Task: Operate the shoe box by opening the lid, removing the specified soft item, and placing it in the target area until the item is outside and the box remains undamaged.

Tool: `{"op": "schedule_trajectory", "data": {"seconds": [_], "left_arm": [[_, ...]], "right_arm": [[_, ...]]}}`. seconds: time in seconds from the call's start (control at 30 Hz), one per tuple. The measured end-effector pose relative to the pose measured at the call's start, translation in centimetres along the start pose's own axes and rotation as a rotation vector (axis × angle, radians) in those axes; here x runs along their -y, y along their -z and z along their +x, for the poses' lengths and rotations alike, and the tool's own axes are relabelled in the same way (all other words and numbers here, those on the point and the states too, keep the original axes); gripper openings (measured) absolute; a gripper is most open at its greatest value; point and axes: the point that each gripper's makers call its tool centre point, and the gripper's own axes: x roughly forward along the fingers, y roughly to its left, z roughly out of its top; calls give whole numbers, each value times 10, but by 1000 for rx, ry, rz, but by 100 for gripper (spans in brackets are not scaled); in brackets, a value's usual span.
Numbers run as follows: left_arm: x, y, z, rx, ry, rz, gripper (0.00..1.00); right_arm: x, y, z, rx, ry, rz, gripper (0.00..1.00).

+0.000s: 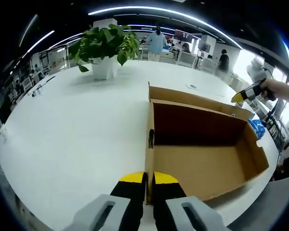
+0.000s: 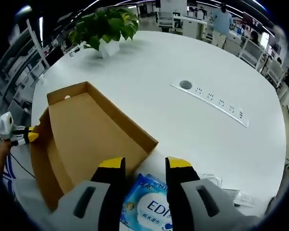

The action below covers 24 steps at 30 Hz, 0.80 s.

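While my left gripper [image 1: 148, 180] has its fingers pinched shut on the near wall of the shoe box [image 1: 202, 144], the box sits open on the white tabletop [image 1: 77, 130], cavity bare cardboard, nothing inside.

Right gripper view: my right gripper [image 2: 144, 168] hangs over the blue-and-white soft pack [image 2: 147, 204]. The pack lies between the 2 fingers, which are spread apart; whether they touch its sides I cannot tell. It rests on the tabletop just outside the box's near corner, so the item is already out.

Key relation: the pack is directly below and between the right fingers, its print running across the gap; the right hand is the nearer one by far. The left is across the box, well apart from the pack.

My read: only the release or final settling remains. Risk is the left pinch creasing the thin wall.

Beyond: a potted plant [image 1: 106, 48], a strip of sockets [image 2: 209, 103] set into the tabletop.
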Motion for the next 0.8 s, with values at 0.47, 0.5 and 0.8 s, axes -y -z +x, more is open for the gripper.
{"op": "schedule_trajectory", "data": {"seconds": [0.47,0.5,0.8], "left_arm": [[0,0,3,-12,0,-13,4],[0,0,3,-14,0,-16,4],[0,1,3,-15,2,-24,4]], "right_arm": [[9,9,28,-46,32,166,13],[7,10,28,-52,29,182,12],[0,11,28,-53,28,182,5]]}}
